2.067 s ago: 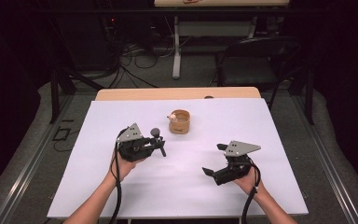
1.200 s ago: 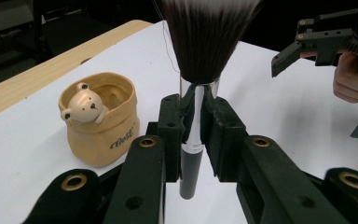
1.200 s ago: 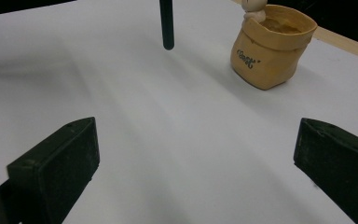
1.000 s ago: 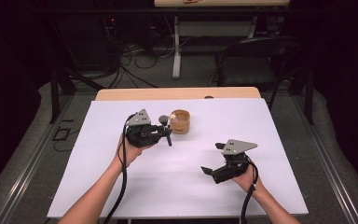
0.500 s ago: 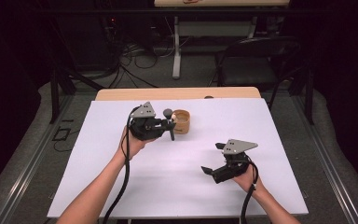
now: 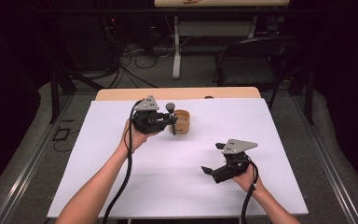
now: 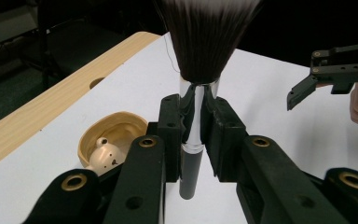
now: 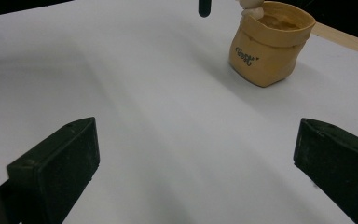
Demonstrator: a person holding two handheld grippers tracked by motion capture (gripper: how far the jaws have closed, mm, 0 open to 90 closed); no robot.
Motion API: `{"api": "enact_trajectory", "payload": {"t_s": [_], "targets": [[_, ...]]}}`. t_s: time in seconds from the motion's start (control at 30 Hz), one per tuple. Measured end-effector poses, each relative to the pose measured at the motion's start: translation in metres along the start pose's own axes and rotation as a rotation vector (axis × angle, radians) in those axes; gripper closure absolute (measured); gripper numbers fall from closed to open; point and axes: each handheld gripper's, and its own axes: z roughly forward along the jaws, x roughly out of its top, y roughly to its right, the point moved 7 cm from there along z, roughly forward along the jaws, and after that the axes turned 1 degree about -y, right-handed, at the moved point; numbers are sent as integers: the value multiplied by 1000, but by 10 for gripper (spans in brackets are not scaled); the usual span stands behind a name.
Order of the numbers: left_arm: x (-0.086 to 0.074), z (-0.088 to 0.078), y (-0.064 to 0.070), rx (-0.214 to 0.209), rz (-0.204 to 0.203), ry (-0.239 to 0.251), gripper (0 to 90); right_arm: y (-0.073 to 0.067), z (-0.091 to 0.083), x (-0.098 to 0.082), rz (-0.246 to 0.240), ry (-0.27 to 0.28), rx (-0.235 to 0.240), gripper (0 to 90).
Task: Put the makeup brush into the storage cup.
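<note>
My left gripper (image 6: 168,120) (image 7: 194,122) is shut on a makeup brush (image 7: 198,60) (image 6: 170,112), held upright with its dark bristles up and its grey handle end pointing down. It hovers just left of a tan bag-shaped cup (image 6: 182,122) (image 7: 110,140) (image 8: 269,42) with a small bear figure on its rim. My right gripper (image 6: 210,171) (image 8: 196,154) rests low over the white table cover at the front right, jaws wide open with nothing between them, pointing toward the cup. The brush's handle tip (image 8: 204,7) hangs at the top of the right gripper view.
A white sheet (image 6: 177,186) covers the table, with a wooden strip (image 6: 177,93) bare along the far edge. Beyond the table stand a dark chair (image 6: 256,56), a table leg and floor cables.
My left gripper has carried the brush up and away from me, rightwards, until it is next to the cup. The right gripper has stayed where it was.
</note>
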Motion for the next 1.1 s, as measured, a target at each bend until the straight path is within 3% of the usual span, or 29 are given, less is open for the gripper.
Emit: {"api": "enact_trajectory", "payload": {"t_s": [1.1], "targets": [[21, 21, -23, 36, 1, -8, 770, 1, 0, -1, 5, -5, 8, 0]]}}
